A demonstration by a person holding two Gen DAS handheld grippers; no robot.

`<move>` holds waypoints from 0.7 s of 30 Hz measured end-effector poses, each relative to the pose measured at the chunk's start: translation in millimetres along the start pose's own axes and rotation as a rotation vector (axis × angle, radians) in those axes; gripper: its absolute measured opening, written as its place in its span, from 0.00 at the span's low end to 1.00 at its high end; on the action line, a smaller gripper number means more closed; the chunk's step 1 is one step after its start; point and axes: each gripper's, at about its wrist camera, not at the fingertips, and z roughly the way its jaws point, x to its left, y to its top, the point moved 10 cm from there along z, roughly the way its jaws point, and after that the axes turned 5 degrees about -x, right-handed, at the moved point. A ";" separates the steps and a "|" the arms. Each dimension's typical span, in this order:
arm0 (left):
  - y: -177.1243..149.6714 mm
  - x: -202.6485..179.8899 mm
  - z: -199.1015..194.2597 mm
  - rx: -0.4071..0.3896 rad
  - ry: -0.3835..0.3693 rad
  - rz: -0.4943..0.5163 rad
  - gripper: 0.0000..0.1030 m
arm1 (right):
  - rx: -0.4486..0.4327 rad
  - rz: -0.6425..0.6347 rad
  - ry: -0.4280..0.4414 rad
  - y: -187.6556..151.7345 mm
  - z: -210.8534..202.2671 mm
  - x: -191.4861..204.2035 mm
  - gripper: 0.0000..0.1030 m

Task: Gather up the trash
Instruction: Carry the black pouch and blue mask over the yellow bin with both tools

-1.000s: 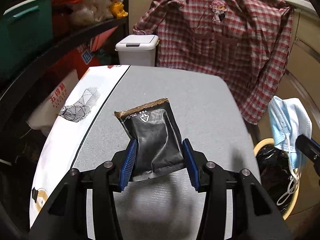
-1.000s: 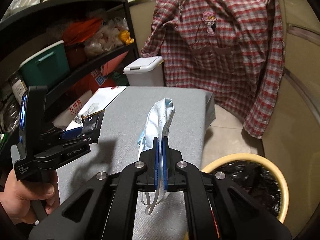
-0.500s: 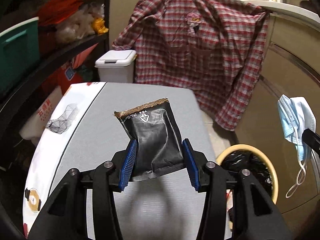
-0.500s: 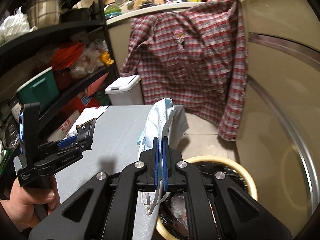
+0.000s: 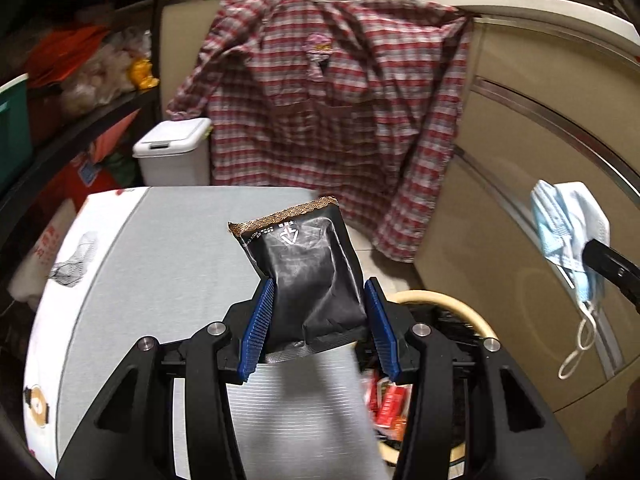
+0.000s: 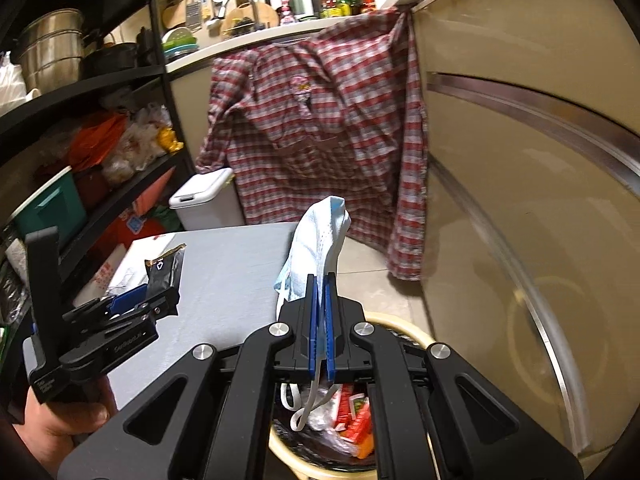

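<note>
My left gripper is shut on a black snack packet with a gold top edge, held upright above the grey table's right edge; it also shows in the right wrist view. My right gripper is shut on a light blue face mask, its ear loops dangling over the yellow-rimmed trash basket. The mask also shows in the left wrist view, hanging at the right. The basket has a black liner and holds red wrappers.
A grey table with a white printed cloth at its left. A white lidded bin stands behind it. A red plaid shirt hangs on the counter. Black shelves stand on the left, beige cabinets on the right.
Both grippers have moved right with their loads, off the table and toward the basket. The mask now hangs over the basket opening; the packet is near the table's right edge.
</note>
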 end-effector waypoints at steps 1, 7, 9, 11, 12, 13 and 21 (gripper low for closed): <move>-0.5 -9.2 0.8 0.001 -0.021 0.007 0.45 | 0.006 0.005 -0.013 -0.3 -0.5 -6.1 0.04; -6.1 -46.2 4.9 0.009 -0.126 0.037 0.45 | 0.057 0.029 -0.037 -9.7 4.7 -24.9 0.04; -8.2 -55.2 6.2 0.013 -0.152 0.049 0.45 | 0.061 0.029 -0.036 -10.7 6.6 -25.1 0.04; -10.5 -62.4 6.6 0.015 -0.173 0.058 0.45 | 0.063 0.025 -0.034 -11.2 8.0 -24.1 0.04; -11.3 -65.2 6.8 0.017 -0.179 0.063 0.45 | 0.065 0.023 -0.033 -11.3 8.9 -24.1 0.04; -11.9 -66.9 6.8 0.017 -0.181 0.066 0.45 | 0.066 0.022 -0.033 -11.5 9.6 -24.2 0.04; -15.9 -80.0 9.7 0.033 -0.194 0.090 0.50 | 0.092 0.047 -0.037 -15.4 16.0 -33.4 0.09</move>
